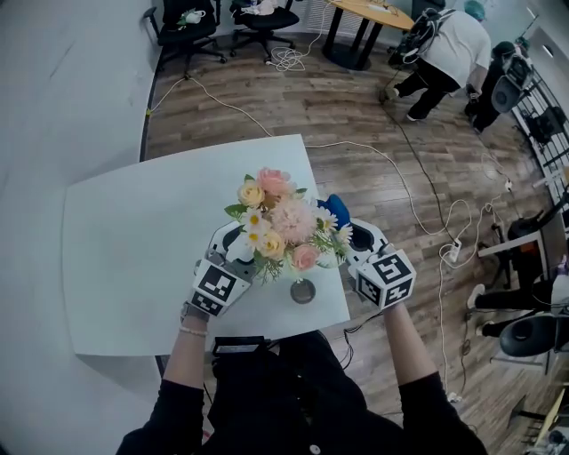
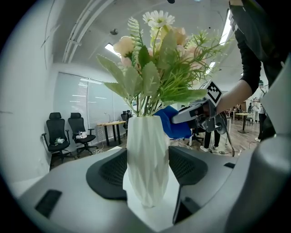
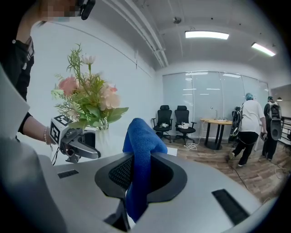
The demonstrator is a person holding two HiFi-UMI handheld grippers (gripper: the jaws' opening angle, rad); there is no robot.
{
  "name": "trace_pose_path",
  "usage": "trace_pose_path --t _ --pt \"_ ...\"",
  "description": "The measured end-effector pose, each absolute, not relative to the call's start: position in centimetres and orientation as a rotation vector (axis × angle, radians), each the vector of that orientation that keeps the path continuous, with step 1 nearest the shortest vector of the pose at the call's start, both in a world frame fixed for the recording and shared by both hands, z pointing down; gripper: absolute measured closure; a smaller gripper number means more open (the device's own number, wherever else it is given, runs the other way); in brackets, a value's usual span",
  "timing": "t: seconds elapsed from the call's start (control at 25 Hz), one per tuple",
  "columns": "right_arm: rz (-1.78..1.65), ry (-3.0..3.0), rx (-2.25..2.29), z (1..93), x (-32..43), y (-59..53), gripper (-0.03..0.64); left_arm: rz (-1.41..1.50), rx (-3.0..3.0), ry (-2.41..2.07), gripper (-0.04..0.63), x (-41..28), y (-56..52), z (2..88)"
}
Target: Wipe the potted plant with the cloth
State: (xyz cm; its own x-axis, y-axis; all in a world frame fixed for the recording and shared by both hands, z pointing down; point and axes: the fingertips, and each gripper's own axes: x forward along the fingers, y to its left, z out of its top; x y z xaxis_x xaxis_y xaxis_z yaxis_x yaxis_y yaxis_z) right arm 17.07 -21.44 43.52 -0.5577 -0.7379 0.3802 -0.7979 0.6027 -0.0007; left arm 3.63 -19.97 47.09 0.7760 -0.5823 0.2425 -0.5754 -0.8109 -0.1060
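Observation:
A bunch of pink, yellow and white flowers (image 1: 277,222) stands in a white faceted vase (image 2: 148,164) near the front right corner of the white table (image 1: 133,249). My left gripper (image 1: 233,238) is at the vase's left side. In the left gripper view its pads lie against both sides of the vase, so it is shut on it. My right gripper (image 1: 351,235) is just right of the flowers, shut on a folded blue cloth (image 3: 138,159) that sticks up between its jaws. The cloth (image 1: 336,211) is close to the right side of the flowers, and I cannot tell whether it touches them.
A small round grey object (image 1: 303,291) lies on the table in front of the vase, near the table's front edge. Cables (image 1: 427,213) run over the wooden floor to the right. People (image 1: 449,53), office chairs (image 1: 187,27) and a round table (image 1: 373,13) are far behind.

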Motion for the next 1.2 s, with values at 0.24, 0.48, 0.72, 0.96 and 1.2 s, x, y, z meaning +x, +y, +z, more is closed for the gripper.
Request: trace_pose_path --t 0.24,0.48,0.72,0.96,1.2 --pt "0.209 -2.528 1.107 44.5 15.6 -23.0 0.537 -0.395 -2.930 1.040 0.302 3.7 -19.8 47.4" --pt "0.222 -2.557 1.027 46.0 15.1 -24.3 0.537 -0.400 -2.917 1.139 0.305 3.8 -19.7 47.6" --pt "0.259 -2.659 0.926 47.0 13.5 -24.4 0.537 -0.420 -2.919 1.216 0.307 3.9 -19.5 48.0" --pt "0.319 -2.779 0.802 48.0 11.2 -23.8 0.537 -0.403 -2.929 1.291 0.308 3.9 -20.1 48.9" --pt "0.365 -2.825 0.699 48.0 9.3 -24.3 0.537 -0.456 -2.934 1.329 0.308 4.2 -20.9 48.3"
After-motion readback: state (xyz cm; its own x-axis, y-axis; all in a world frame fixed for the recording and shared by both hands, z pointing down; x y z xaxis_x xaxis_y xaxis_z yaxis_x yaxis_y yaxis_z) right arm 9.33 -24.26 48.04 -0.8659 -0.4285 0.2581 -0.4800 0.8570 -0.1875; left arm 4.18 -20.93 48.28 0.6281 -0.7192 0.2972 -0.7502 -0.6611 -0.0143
